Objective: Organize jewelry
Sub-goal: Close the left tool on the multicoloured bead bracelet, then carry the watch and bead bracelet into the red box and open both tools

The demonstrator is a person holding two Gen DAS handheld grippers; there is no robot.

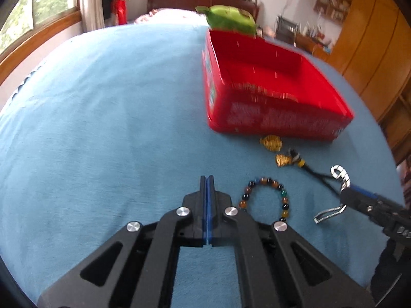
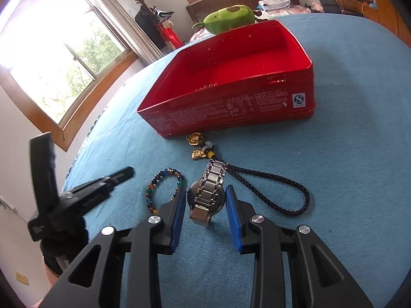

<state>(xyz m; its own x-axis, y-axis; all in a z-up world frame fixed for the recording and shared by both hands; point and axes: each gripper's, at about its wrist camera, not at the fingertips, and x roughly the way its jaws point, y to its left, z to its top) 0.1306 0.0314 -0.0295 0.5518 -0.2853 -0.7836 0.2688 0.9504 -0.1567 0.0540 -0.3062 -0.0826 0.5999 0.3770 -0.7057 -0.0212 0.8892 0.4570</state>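
**Right hand-held gripper on the watch; left closed on nothing**

My right hand-held gripper [image 2: 205,200] has its blue pads either side of the steel watch [image 2: 205,200], clamped on the case. The watch stands on edge with its bracelet running up and down, which I judge presents the case squarely to the pads. My left hand-held gripper [image 1: 207,179] has its jaws pressed together with nothing between them; it hangs over bare blue cloth [image 1: 102,128], just left of the bead bracelet [image 1: 264,197].

The bracelet lies flat between my two grippers. Ahead of the right gripper, a gold charm [image 2: 199,146] on a dark braided cord [image 2: 282,192] rests against the near wall of the open red tin [image 2: 231,110]. The tin looks empty from here, so I judge sorting has barely begun. It lies just ahead, top open, an easy drop for the watch. Some motion blur affects the left view.
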